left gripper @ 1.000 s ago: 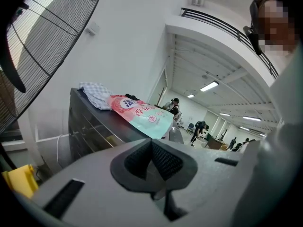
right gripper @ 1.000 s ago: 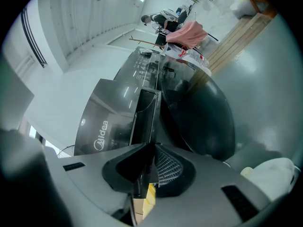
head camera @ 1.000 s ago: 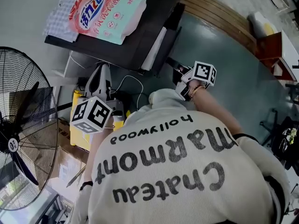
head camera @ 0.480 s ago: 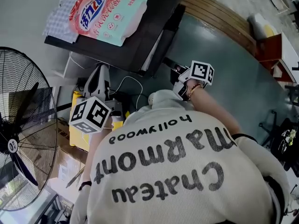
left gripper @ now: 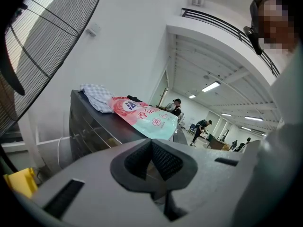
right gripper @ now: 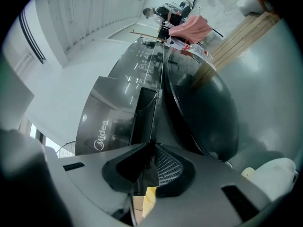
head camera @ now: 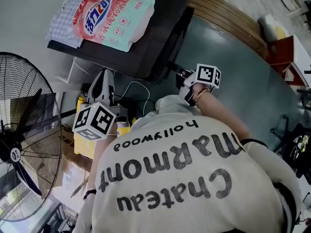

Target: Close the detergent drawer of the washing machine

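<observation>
"Word on the dark, glossy detergent drawer [right gripper: 144, 112]?" asked the first observer.

"It sat at the logo end of the top strip on the dark grey front-loading washing machine [head camera: 150, 33], just beside the round, dark glass door [right gripper: 203, 112]," said the second. "It looked slightly proud of the front. How far out it stood could not be told."

"And the right gripper [right gripper: 151, 148]?"

"Its 2 jaws were pinched on the drawer's near edge, which ran straight in between the pads. In the head view its marker cube stood close to the machine's front corner."

"The left gripper [left gripper: 151, 145]?"

"Its 2 pads met with nothing between them. It hung well apart from the drawer, low at the machine's side, near the large black wire-caged fan [head camera: 24, 140]."

"Anything on top of the machine?"

"1 pink and mint plastic bag of detergent [head camera: 114, 16] lay flat there, touching a crumpled pale checked cloth [head camera: 65, 21] at its far side."

"And the person?"

"The person bent forward in a cream knitted sweatshirt with dark lettering [head camera: 184, 178], which filled the lower half of the head view."
</observation>
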Tool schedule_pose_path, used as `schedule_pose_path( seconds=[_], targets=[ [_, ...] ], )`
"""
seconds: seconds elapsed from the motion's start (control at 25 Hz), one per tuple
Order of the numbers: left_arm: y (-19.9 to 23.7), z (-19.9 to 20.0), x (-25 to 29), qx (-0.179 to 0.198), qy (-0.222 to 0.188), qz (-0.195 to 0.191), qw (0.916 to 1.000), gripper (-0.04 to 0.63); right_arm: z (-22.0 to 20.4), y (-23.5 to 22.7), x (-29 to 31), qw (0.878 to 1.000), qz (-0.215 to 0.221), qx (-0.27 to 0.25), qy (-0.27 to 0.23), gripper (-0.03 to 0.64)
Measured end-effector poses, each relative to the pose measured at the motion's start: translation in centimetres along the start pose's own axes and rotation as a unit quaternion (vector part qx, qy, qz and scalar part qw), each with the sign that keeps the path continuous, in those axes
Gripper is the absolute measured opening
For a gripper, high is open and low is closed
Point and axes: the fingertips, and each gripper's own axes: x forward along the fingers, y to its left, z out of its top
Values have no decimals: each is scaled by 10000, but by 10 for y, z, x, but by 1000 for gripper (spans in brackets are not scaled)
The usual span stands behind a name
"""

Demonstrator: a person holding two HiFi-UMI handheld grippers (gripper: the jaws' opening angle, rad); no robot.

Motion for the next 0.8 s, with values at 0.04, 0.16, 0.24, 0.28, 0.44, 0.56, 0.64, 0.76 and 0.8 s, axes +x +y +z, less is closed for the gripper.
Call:
schedule_pose_path(
  seconds=[0.04, 0.16, 0.24, 0.28, 0.44, 0.56, 0.64, 0.76, 0.8],
  targets=[
    [0, 0, 1, -3, -1, -3, 10000, 8, 0, 0, 1, 10000, -5, -11, 15, 69],
    [0, 0, 2, -9, 2, -11, 10000, 8, 0, 1, 4, 10000, -27, -44, 60, 69],
    [2, 1, 2, -21, -9, 11, 10000, 8, -1, 2, 8, 9999, -39, -73, 122, 69],
    [3, 1, 2, -29, -15, 24, 10000, 8, -2, 3, 10, 9998, -40, -89, 148, 69],
    [6, 1, 2, -53, -30, 62, 10000, 8, -3, 4, 14, 9998, -37, -93, 176, 69],
    [8, 2, 0, -72, -59, 95, 9999, 8, -3, 4, 15, 9997, -45, -94, 199, 69],
    [10, 2, -1, -87, -70, 116, 9999, 8, -4, 3, 15, 9997, -90, -94, 214, 69],
    [10, 3, 0, -117, -99, 118, 9998, 8, -3, 3, 15, 9991, -309, -151, 259, 71],
    [9, 4, 0, -129, -118, 116, 9998, 8, -3, 3, 16, 9986, -405, -181, 289, 71]
  ],
)
